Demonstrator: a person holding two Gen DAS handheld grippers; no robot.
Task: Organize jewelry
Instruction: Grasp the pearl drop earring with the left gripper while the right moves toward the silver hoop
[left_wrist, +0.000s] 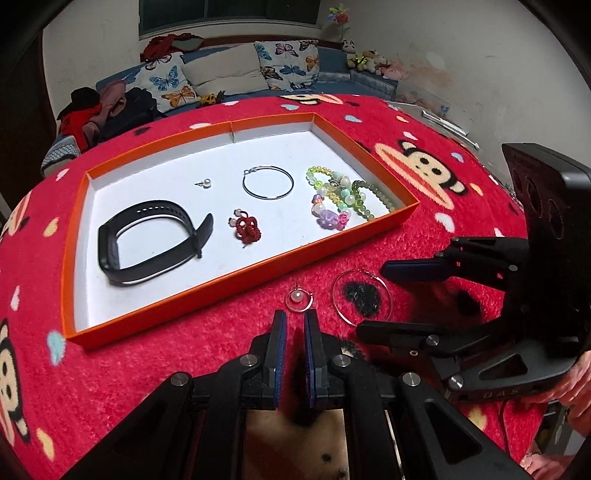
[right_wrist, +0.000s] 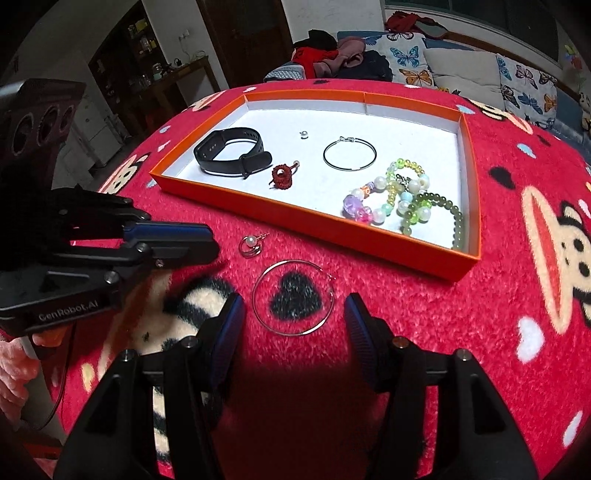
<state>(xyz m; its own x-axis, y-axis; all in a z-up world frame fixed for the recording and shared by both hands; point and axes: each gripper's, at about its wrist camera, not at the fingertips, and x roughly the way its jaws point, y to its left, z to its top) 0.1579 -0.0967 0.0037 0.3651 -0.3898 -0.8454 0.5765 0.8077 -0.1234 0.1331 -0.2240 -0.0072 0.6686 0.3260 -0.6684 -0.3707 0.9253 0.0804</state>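
An orange-walled tray (left_wrist: 236, 275) (right_wrist: 258, 216) with a white floor holds a black wristband (left_wrist: 147, 242) (right_wrist: 231, 151), a red knotted ring (left_wrist: 245, 227) (right_wrist: 282, 176), a pearl stud (left_wrist: 205, 183) (right_wrist: 303, 134), a thin hoop (left_wrist: 267, 182) (right_wrist: 349, 153) and beaded bracelets (left_wrist: 341, 195) (right_wrist: 402, 199). On the red blanket in front of the tray lie a pearl ring earring (left_wrist: 298, 300) (right_wrist: 251, 244) and a large hoop (left_wrist: 361, 302) (right_wrist: 293, 297). My left gripper (left_wrist: 295, 319) (right_wrist: 207, 240) is nearly shut and empty, just short of the pearl earring. My right gripper (right_wrist: 293, 306) (left_wrist: 373, 295) is open, its fingers on either side of the large hoop.
A red cartoon-monkey blanket (left_wrist: 424, 184) (right_wrist: 517, 295) covers the table. A sofa with butterfly cushions (left_wrist: 229, 70) (right_wrist: 461, 70) stands behind it. A person's hands hold the grippers at the frame edges.
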